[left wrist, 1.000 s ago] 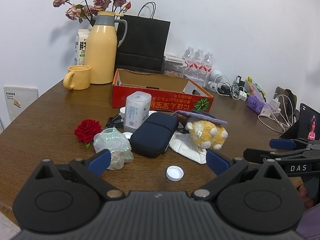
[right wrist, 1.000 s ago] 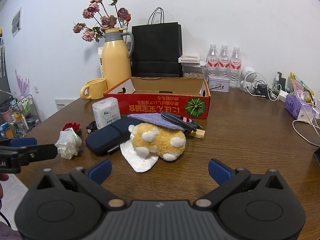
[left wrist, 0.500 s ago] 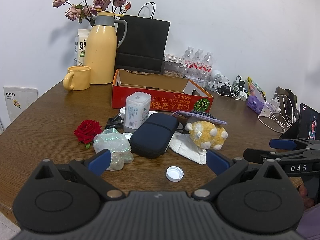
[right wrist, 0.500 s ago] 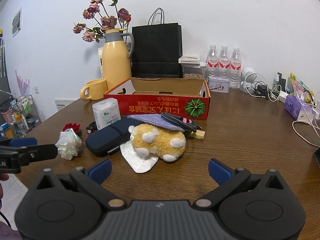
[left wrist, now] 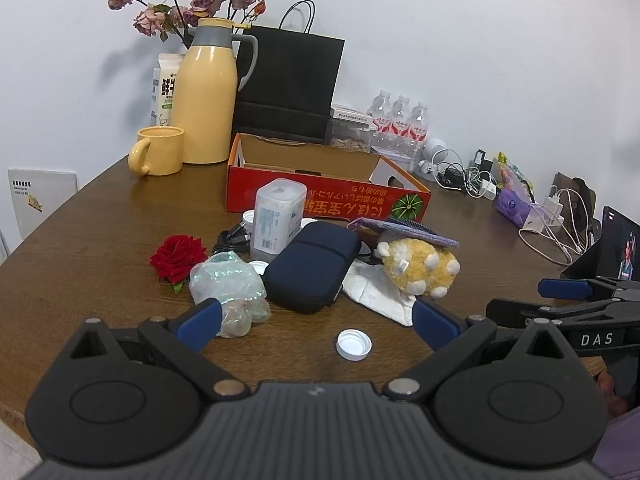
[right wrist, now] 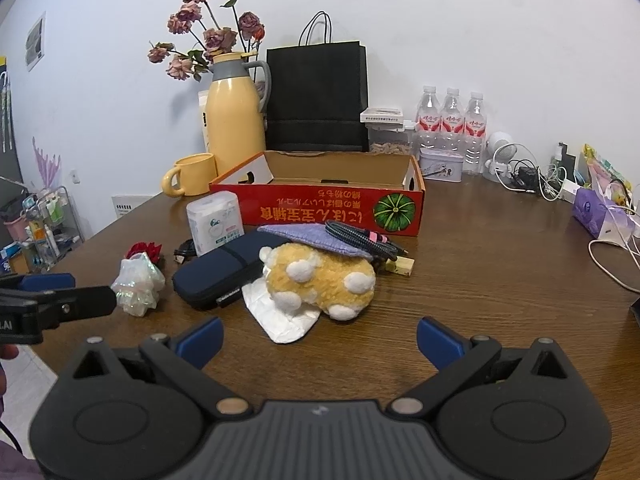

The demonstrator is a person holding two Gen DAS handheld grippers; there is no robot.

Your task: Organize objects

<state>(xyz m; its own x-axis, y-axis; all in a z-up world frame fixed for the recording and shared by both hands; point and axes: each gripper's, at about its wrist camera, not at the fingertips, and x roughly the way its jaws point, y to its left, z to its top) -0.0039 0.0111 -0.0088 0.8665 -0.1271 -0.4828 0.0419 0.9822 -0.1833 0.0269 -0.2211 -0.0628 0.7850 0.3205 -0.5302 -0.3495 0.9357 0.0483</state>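
A loose pile lies before an open red cardboard box [left wrist: 320,200] [right wrist: 320,208]: yellow plush toy [left wrist: 418,266] [right wrist: 320,280], navy zip case [left wrist: 314,266] [right wrist: 220,276], white plastic jar [left wrist: 278,220] [right wrist: 216,226], red rose [left wrist: 178,256], crumpled shiny wrap [left wrist: 228,286] [right wrist: 138,284], purple pouch [right wrist: 316,238], black cable [right wrist: 360,238], white tissue [right wrist: 280,316], white bottle cap [left wrist: 353,344]. My left gripper [left wrist: 316,322] is open and empty, just short of the cap. My right gripper [right wrist: 318,340] is open and empty, short of the tissue and plush.
At the back stand a yellow thermos [left wrist: 206,96], yellow mug [left wrist: 158,156], black paper bag [left wrist: 288,84], milk carton [left wrist: 164,88] and water bottles [right wrist: 452,128]. Chargers and cables [left wrist: 472,184] and a purple tissue pack [right wrist: 600,212] lie at the right. A phone [left wrist: 618,246] stands far right.
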